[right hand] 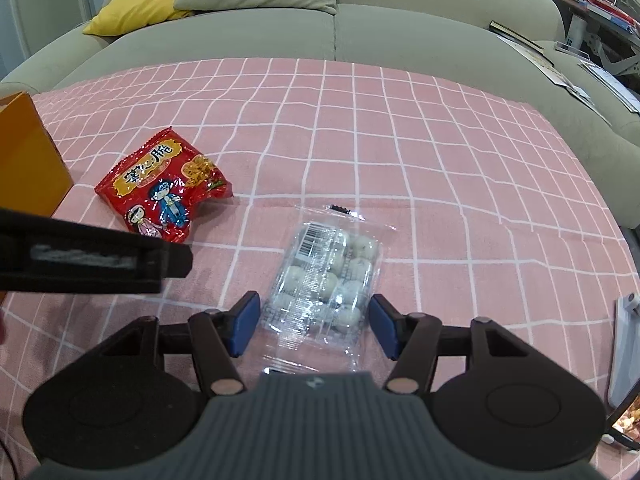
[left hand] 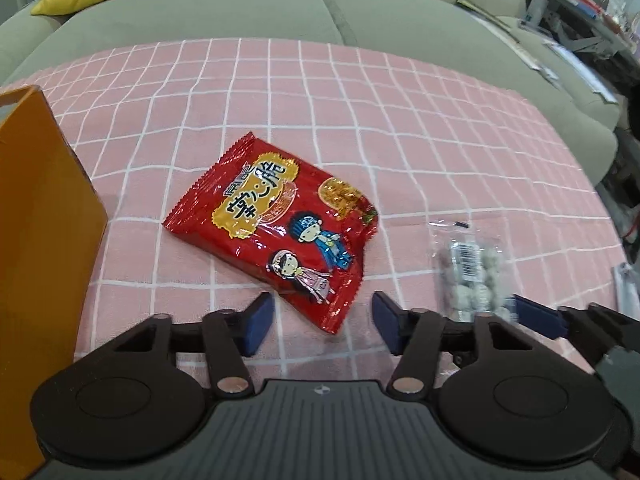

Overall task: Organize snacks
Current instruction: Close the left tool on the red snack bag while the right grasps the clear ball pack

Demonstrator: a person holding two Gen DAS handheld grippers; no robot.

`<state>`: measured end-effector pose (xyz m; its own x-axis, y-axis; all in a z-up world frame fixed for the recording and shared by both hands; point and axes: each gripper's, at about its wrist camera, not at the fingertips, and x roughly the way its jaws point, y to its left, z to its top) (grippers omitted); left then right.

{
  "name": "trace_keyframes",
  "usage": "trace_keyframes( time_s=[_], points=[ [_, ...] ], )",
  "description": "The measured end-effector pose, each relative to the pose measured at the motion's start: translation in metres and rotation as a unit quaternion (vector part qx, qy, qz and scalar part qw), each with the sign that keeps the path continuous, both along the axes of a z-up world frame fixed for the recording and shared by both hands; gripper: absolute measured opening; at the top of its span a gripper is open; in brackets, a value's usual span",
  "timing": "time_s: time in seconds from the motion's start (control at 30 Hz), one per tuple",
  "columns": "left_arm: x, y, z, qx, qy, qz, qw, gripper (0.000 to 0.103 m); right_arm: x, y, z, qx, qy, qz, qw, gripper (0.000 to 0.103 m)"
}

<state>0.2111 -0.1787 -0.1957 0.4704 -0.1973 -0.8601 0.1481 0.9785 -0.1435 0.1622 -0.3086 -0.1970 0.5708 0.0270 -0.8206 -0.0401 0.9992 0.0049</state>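
A red snack bag [left hand: 276, 220] with cartoon figures lies on the pink checked cloth [left hand: 360, 92]. My left gripper [left hand: 322, 320] is open, and the bag's near corner lies between its blue pads. A clear pack of pale round sweets [right hand: 324, 280] lies on the cloth. My right gripper [right hand: 314, 326] is open, with a pad on either side of the pack's near end. The red bag [right hand: 164, 192] also shows at the left of the right wrist view, and the clear pack [left hand: 472, 276] at the right of the left wrist view.
An orange box [left hand: 36, 220] stands at the left edge of the cloth. A grey-green sofa [right hand: 360, 20] with a yellow cushion [right hand: 136, 0] lies behind. Papers and shelves [left hand: 580, 20] are at the far right. The left gripper's body [right hand: 80, 256] crosses the right wrist view.
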Motion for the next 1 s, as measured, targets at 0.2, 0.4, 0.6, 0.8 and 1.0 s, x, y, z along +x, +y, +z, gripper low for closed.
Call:
trace_keyframes(
  time_s=[0.2, 0.4, 0.6, 0.8, 1.0],
  points=[
    [0.0, 0.006, 0.001, -0.002, -0.01, -0.008, 0.9999, 0.007, -0.003, 0.002, 0.0, -0.003, -0.003, 0.006, 1.0, 0.058],
    [-0.01, 0.019, 0.006, 0.006, 0.007, -0.039, 0.9992, 0.0, -0.006, 0.004, 0.002, 0.001, -0.003, 0.014, 1.0, 0.058],
    [-0.034, 0.03, 0.016, 0.02, 0.023, -0.065, 0.9974, 0.0, -0.008, 0.006, 0.006, 0.009, 0.001, 0.028, 1.0, 0.058],
    [-0.069, 0.049, 0.021, 0.021, 0.059, -0.105, 0.9925, 0.0, -0.018, 0.007, 0.011, 0.021, 0.013, 0.03, 0.999, 0.058],
    [-0.107, 0.056, 0.018, 0.027, 0.102, -0.174, 0.9792, 0.0, -0.045, 0.017, 0.019, 0.038, 0.026, 0.058, 0.997, 0.058]
  ],
)
